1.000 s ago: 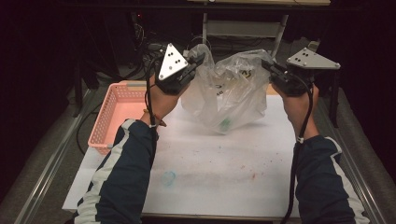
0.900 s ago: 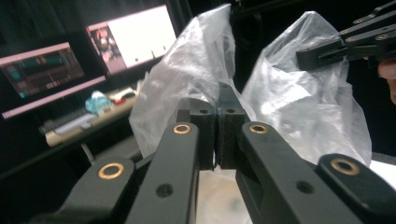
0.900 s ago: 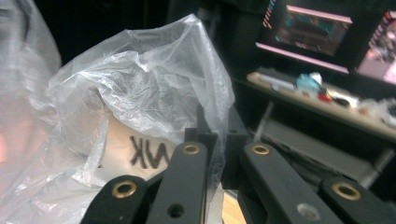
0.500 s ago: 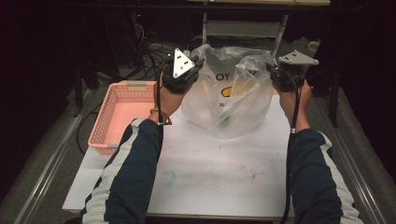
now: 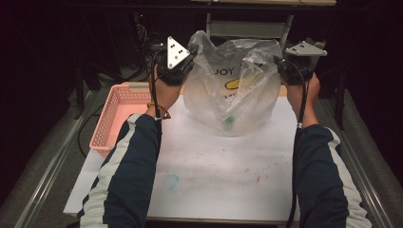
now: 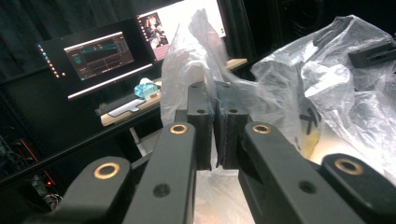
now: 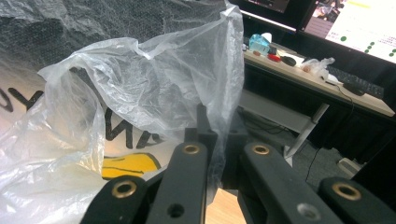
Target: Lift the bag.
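A white sheet (image 5: 209,166) covers the near table surface, with a pink basket (image 5: 116,118) at its left edge. Farther back, a clear plastic bag (image 5: 233,90) rests its base on the sheet. The left gripper (image 5: 186,61) pinches the bag's left top edge, jaws closed. The right gripper (image 5: 281,66) pinches the right top edge, jaws closed. Monitors (image 6: 100,56) stand beyond.
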### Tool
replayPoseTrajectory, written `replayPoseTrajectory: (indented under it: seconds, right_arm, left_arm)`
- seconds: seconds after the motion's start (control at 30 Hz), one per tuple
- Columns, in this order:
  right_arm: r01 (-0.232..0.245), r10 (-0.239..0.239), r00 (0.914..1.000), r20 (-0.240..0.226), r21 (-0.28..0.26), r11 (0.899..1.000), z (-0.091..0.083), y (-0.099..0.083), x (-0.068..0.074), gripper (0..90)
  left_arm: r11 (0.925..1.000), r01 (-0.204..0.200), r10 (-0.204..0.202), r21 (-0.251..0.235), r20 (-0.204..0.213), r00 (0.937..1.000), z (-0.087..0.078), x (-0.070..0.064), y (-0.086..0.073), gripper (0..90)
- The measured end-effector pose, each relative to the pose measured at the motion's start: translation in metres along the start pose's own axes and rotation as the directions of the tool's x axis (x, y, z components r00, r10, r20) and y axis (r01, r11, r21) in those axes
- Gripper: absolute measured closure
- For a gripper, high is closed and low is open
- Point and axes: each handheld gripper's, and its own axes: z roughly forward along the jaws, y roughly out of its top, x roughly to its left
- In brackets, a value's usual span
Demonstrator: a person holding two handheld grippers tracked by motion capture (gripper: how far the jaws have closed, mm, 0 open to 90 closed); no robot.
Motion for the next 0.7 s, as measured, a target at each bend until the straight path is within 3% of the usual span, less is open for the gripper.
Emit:
replayPoseTrajectory:
  seconds: [0.13,0.23,0.33,0.4,0.47,0.53,0.6,0.7]
  right_arm:
    - [-0.003,0.003,0.9999,0.012,0.009,1.000,0.005,-0.001,0.000,90.0]
    - [-0.024,0.023,0.9995,0.020,0.032,0.999,0.011,-0.007,-0.002,90.0]
    - [-0.034,0.032,0.9987,0.041,0.060,0.998,0.017,-0.014,-0.006,90.0]
    - [-0.038,0.034,0.9978,0.058,0.076,0.996,0.020,-0.018,-0.010,90.0]
    - [-0.046,0.038,0.9965,0.074,0.102,0.994,0.023,-0.022,-0.013,90.0]
    - [-0.058,0.048,0.9942,0.096,0.114,0.992,0.024,-0.027,-0.017,88.4]
    - [-0.072,0.059,0.9934,0.098,0.131,0.989,0.026,-0.032,-0.020,83.6]
    - [-0.074,0.062,0.9937,0.094,0.131,0.989,0.025,-0.039,-0.020,83.5]
  left_arm:
    - [0.9990,0.031,-0.031,0.032,-0.001,0.9995,0.007,0.004,-0.009,83.5]
    - [0.9956,0.078,-0.078,0.052,-0.002,0.9969,0.012,0.007,-0.019,71.9]
    - [0.9920,0.101,-0.100,0.075,-0.017,0.9948,0.014,0.008,-0.025,62.2]
    - [0.9915,0.101,-0.100,0.082,-0.014,0.9949,0.013,0.009,-0.028,52.3]
    - [0.9918,0.097,-0.098,0.083,0.001,0.9952,0.010,0.009,-0.030,51.0]
    - [0.9928,0.075,-0.076,0.093,0.008,0.9970,0.008,0.007,-0.032,42.8]
    - [0.9939,0.057,-0.059,0.095,0.020,0.9981,0.005,0.003,-0.034,42.5]
    - [0.9945,0.046,-0.050,0.094,0.041,0.9979,0.000,-0.004,-0.039,39.2]
